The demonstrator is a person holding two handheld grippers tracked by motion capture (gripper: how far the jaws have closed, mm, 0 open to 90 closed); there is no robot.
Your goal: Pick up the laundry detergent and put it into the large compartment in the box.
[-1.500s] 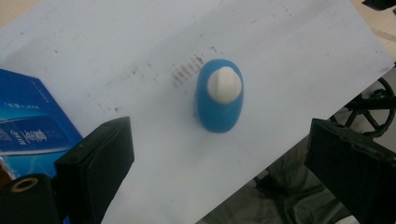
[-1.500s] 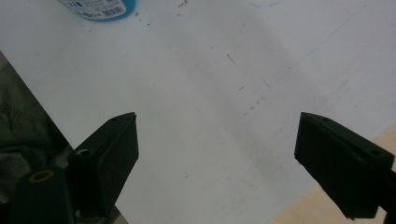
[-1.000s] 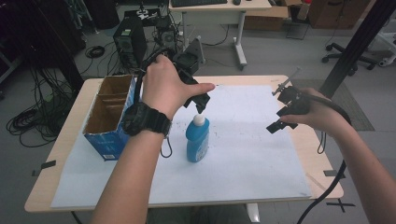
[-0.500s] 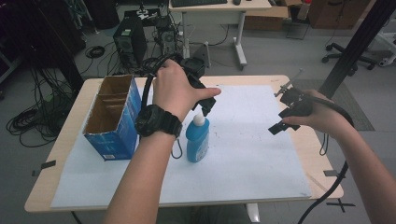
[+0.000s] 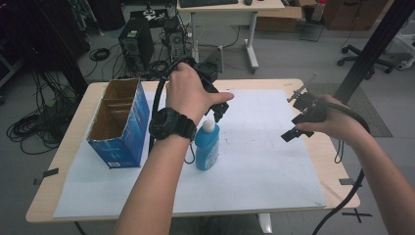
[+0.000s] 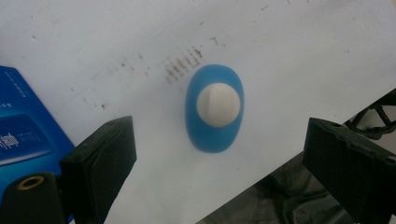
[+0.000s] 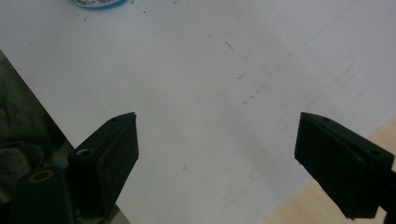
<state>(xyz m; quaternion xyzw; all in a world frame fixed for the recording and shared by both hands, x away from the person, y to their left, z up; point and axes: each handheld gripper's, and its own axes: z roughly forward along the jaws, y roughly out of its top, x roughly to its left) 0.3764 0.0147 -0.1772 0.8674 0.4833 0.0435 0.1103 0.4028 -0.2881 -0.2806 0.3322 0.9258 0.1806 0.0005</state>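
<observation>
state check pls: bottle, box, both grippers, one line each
blue bottle: upright on the white sheet, white cap on, ungripped
blue box: upright, top open
left gripper: open, above the bottle
right gripper: open, holding nothing, over the sheet's right side

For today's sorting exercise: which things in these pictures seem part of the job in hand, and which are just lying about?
Probably in the job:
- blue bottle, upright, white cap; left claw open directly above it
- blue cardboard box, open, beside the bottle
- right claw, open over the white sheet

Lying about:
- computer tower
- floor cables
- office chair
</observation>
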